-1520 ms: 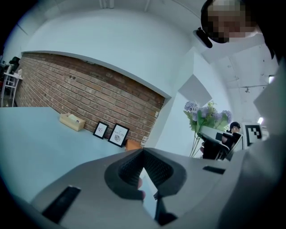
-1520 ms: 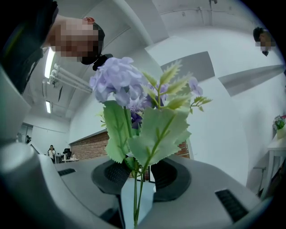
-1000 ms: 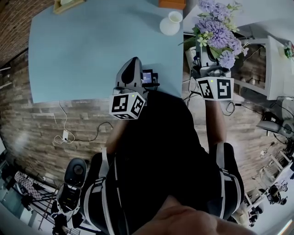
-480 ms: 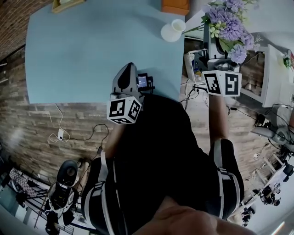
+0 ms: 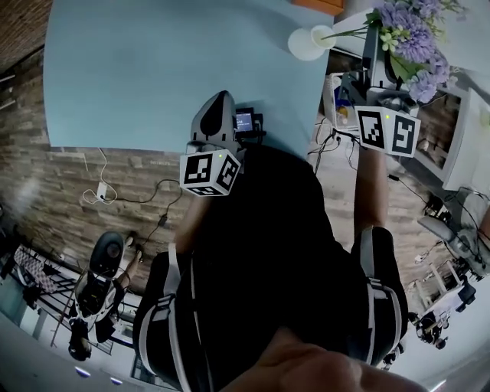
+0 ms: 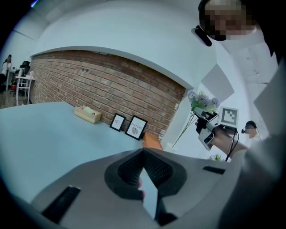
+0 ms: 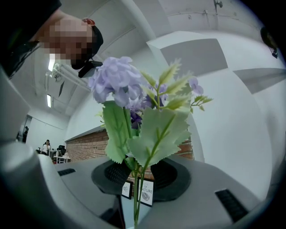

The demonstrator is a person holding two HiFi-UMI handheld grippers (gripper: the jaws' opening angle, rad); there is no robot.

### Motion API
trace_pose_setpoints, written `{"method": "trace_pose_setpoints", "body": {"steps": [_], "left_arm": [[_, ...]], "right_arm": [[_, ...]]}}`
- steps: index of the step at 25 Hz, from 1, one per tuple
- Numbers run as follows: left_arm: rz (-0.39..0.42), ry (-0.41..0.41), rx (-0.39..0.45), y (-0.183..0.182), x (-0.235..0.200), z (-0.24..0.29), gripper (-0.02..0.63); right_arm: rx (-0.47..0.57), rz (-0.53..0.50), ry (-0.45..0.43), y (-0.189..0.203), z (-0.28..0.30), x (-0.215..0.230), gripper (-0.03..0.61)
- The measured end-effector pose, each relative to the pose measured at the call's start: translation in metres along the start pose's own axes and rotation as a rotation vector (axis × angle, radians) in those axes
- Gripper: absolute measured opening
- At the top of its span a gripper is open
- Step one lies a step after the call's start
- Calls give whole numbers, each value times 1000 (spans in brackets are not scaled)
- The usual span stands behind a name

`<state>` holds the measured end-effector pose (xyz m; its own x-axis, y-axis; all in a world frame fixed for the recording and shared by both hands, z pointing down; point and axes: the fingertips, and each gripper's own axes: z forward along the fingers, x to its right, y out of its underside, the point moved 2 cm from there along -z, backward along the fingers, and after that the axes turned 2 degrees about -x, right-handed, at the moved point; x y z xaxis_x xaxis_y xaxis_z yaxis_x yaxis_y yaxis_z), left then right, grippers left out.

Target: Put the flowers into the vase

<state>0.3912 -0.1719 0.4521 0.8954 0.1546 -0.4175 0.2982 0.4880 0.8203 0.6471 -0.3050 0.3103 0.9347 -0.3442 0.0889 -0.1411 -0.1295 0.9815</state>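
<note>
A pale-blue table (image 5: 153,69) fills the upper left of the head view, its near edge running just ahead of the person's dark-clad torso. Beyond that edge lies a plank-patterned floor (image 5: 46,176) with a white cable (image 5: 99,191) trailing across it. A white vase (image 5: 310,42) stands upright near the table's far right corner, close to an orange box (image 5: 321,4) cut off by the top of the view. To the right of the table, over the floor and some white shelving (image 5: 462,138), the right gripper (image 5: 380,61) carries the flowers (image 5: 417,42), a bunch of lilac blooms with green leaves, apart from the vase and to its right. In the right gripper view the two dark pads press against the green stems, with leaves and blooms rising above them. The left gripper (image 5: 220,98) hangs over the table's near edge. In the left gripper view its pad tips meet, and only the blue tabletop shows through the gap beneath them. That view also shows the room's far side: a brick wall (image 6: 111,85) along the table's back edge, a tan box (image 6: 88,115) and two framed pictures (image 6: 136,127) standing against it, and pale walls and ceiling above.
</note>
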Motion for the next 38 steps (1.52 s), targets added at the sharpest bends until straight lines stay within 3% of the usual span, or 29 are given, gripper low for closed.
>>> {"method": "trace_pose_setpoints", "body": {"steps": [13, 21, 38], "left_arm": [[-42, -24, -83, 6, -23, 20, 29], [-32, 19, -76, -1, -19, 33, 29], [-49, 6, -78, 2, -30, 38, 29]], "right_arm": [[-50, 49, 19, 41, 25, -1, 132], [-87, 51, 29, 67, 27, -7, 132], [-190, -3, 74, 128, 24, -13, 133]]}}
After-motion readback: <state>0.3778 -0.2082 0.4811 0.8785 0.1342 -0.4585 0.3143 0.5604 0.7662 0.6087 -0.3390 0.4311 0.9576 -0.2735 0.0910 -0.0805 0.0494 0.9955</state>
